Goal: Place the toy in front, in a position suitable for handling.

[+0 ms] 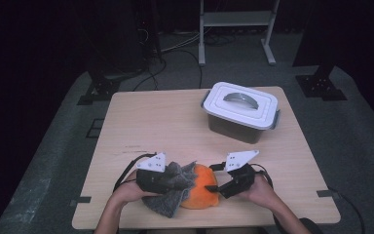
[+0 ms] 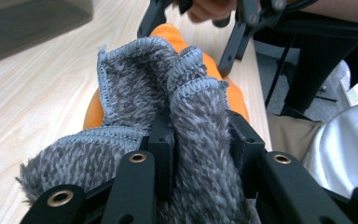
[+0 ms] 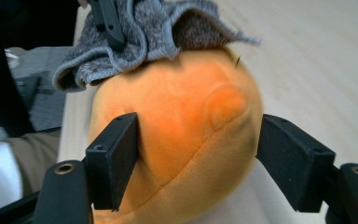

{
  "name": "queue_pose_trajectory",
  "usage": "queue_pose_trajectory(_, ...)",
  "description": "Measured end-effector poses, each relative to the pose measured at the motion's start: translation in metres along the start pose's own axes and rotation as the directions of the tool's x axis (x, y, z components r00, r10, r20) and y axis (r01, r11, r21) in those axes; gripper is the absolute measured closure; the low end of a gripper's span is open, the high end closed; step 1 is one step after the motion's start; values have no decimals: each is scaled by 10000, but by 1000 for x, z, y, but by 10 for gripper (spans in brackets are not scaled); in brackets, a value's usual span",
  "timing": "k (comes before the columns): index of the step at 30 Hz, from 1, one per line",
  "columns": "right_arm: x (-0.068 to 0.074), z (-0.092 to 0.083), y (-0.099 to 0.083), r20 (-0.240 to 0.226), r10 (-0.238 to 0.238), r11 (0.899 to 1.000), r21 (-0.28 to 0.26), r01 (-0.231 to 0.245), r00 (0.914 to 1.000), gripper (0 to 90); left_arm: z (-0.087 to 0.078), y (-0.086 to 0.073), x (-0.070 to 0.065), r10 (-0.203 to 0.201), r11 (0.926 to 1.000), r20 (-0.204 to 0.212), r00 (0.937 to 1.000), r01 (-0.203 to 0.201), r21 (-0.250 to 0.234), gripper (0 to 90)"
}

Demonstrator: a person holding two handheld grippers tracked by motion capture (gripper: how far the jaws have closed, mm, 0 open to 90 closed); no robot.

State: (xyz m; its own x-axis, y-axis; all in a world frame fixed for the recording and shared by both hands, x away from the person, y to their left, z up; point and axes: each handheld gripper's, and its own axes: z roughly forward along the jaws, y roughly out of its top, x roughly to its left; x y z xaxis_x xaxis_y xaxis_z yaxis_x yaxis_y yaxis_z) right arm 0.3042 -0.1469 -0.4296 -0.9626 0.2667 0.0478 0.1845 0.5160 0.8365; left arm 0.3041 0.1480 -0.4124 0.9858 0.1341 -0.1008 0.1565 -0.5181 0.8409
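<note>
Beside the toy (image 1: 202, 192), cloth (image 2: 186, 140) is clamped by left gripper (image 2: 200, 154); right gripper (image 3: 200, 158) is spread around toy, unpressed, so toy could slip.

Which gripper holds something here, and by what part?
The left gripper pinches a bunched fold of the grey cloth. The right gripper straddles the orange plush toy, its right finger clear of it: no grip.
</note>
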Motion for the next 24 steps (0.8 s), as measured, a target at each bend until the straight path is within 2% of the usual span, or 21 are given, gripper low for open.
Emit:
queue_pose_trajectory(1,0,0,0,0,0,10000,0,0,10000,289,0,0,0,44,10000,-25,10000,-44,27,669)
queue_pose_trajectory(2,5,6,-1,147,-167,9997,169,164,9998,341,1,3,-1,75,10000,-96,9999,-74,60,668)
queue_pose_trajectory(3,5,6,-1,147,-167,9997,169,164,9998,341,2,5,-1,110,9999,-128,9999,-109,65,668)
queue_pose_trajectory(5,7,6,1,286,-462,9987,227,456,9985,406,2,13,-4,279,9996,-239,9993,-278,39,669)
queue_pose_trajectory(9,15,4,4,319,-1065,9943,-40,1067,9938,485,13,32,-5,570,9982,-5,9984,-570,-174,670)
queue_pose_trajectory(10,15,4,4,319,-1065,9943,-40,1067,9938,485,13,32,-5,570,9982,-5,9984,-570,-174,669)
queue_pose_trajectory(11,17,5,5,368,-1269,9919,16,1270,9912,491,17,34,-4,637,9980,7,9980,-637,-11,669)
queue_pose_trajectory(13,17,4,4,487,-1341,9909,191,1333,9898,509,20,35,-3,672,9977,19,9977,-672,130,670)
queue_pose_trajectory(14,14,2,1,386,-1169,9931,130,1164,9924,522,19,33,-4,778,9964,-37,9970,-776,342,674)
queue_pose_trajectory(15,14,2,1,386,-1169,9931,130,1164,9924,522,19,33,-4,778,9964,-37,9970,-776,342,675)
queue_pose_trajectory(20,16,4,3,386,-1221,9925,21,1221,9918,526,5,23,-4,656,9971,-227,9976,-647,389,674)
queue_pose_trajectory(23,17,4,4,418,-1315,9913,34,1315,9904,527,6,27,-5,700,9966,-279,9972,-687,446,673)
queue_pose_trajectory(24,18,5,4,439,-1382,9904,78,1380,9894,527,10,36,-7,862,9952,-200,9961,-851,485,673)
